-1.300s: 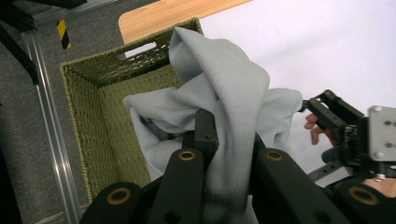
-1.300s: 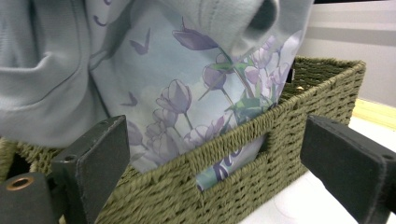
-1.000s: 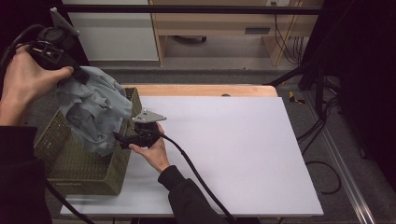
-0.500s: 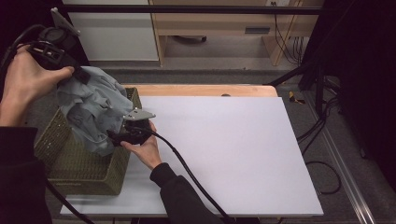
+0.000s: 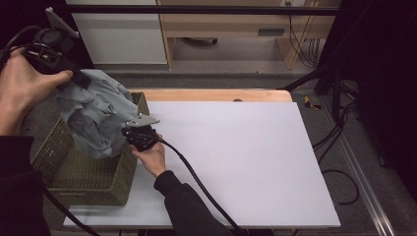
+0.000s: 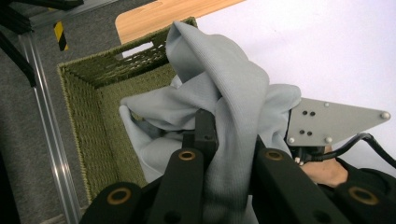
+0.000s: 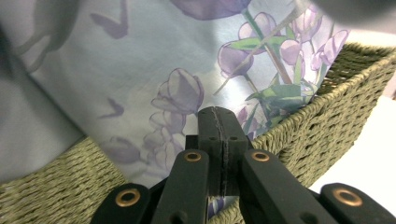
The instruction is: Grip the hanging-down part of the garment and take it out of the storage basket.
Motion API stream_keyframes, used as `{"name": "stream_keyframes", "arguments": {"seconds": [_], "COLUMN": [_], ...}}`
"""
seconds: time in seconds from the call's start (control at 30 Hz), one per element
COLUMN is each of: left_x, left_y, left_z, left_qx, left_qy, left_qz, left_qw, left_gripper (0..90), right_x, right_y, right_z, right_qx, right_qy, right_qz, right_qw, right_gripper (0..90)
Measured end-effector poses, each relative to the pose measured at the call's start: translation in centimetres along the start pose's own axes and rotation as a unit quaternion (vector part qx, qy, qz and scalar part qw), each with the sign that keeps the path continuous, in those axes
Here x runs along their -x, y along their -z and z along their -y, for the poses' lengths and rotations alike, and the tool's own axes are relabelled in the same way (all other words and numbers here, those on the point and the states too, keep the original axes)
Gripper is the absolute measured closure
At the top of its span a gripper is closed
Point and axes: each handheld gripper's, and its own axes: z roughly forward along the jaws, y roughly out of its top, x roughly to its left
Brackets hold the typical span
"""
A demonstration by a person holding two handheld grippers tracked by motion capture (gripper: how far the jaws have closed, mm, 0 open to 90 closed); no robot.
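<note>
One grey garment (image 5: 96, 118) hangs over one basket (image 5: 83, 172), clenched by left gripper (image 5: 78, 78) and right gripper (image 5: 129, 132).

The basket (image 5: 88, 169) sits at the tabletop's (image 5: 246, 157) nine o'clock edge, partly overhanging its left side. A cloth (image 5: 96, 118) hangs above the basket's twelve o'clock half, its lower end dropping inside the basket. The left gripper (image 5: 74, 78) is at the cloth's eleven o'clock corner, up over the basket's far rim. The right gripper (image 5: 129, 133) is at the cloth's four o'clock side, just over the basket's three o'clock wall, with its hand (image 5: 150, 156) on the tabletop side at five o'clock.
</note>
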Motion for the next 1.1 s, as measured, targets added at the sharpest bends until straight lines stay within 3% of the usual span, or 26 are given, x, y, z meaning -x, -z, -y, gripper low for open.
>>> {"name": "stream_keyframes", "arguments": {"seconds": [0.23,0.37,0.4,0.43,0.47,0.5,0.53,0.73,0.8,0.83,0.87,0.9,0.97,1.1], "left_x": [-0.2,0.0,0.1,0.1,0.1,0.2,0.3,0.9,0.9,0.9,0.9,0.9,0.9,0.8], "left_y": [0.1,0.1,0.1,0.1,0.0,0.0,0.0,0.1,0.1,0.1,0.1,0.1,0.2,0.3], "left_z": [0.3,0.1,0.1,0.1,0.0,0.0,-0.1,-0.4,-0.4,-0.4,-0.4,-0.3,-0.3,-0.2], "left_qx": [0.001,0.004,0.003,0.003,0.001,0.001,0.002,-0.001,0.002,0.000,0.000,0.000,0.001,0.003], "left_qy": [0.001,0.000,-0.001,-0.001,-0.001,-0.002,-0.002,-0.008,-0.007,-0.007,-0.007,-0.007,-0.006,-0.006], "left_qz": [-0.001,-0.002,-0.001,-0.001,0.000,-0.001,-0.001,-0.003,-0.003,-0.003,-0.003,-0.003,-0.003,-0.002], "left_qw": [1.0000,1.0000,1.0000,1.0000,1.0000,1.0000,1.0000,1.0000,1.0000,1.0000,1.0000,1.0000,1.0000,1.0000], "left_gripper": [83.3,83.3,83.3,83.3,83.3,83.3,83.3,83.3,83.3,83.3,83.3,83.3,83.3,83.3], "right_x": [-0.1,-0.8,-1.3,-1.3,-1.6,-1.6,-1.8,-2.1,-2.3,-2.6,-2.6,-2.6,-2.6,-1.9], "right_y": [0.1,0.1,0.1,0.1,0.2,0.2,0.2,-0.2,-0.3,-0.6,-0.6,-0.8,-0.9,-0.9], "right_z": [0.1,0.1,0.1,0.1,0.0,0.0,-0.2,-0.3,-0.2,-0.1,-0.1,0.0,0.0,-0.2], "right_qx": [0.008,0.020,0.030,0.030,0.030,0.030,0.025,0.011,0.009,0.004,0.004,0.000,0.000,0.002], "right_qy": [0.000,-0.006,0.004,0.004,0.002,0.002,0.003,-0.001,0.003,0.019,0.019,0.028,0.030,0.025], "right_qz": [-0.014,-0.021,-0.025,-0.025,-0.027,-0.027,-0.023,-0.010,-0.012,0.005,0.005,0.030,0.041,0.054], "right_qw": [0.9999,0.9996,0.9992,0.9992,0.9992,0.9992,0.9994,0.9999,0.9999,0.9998,0.9998,0.9991,0.9987,0.9983], "right_gripper": [87.6,50.2,32.5,32.5,19.0,19.0,11.0,8.2,8.0,13.0,13.0,23.5,27.4,57.2]}}
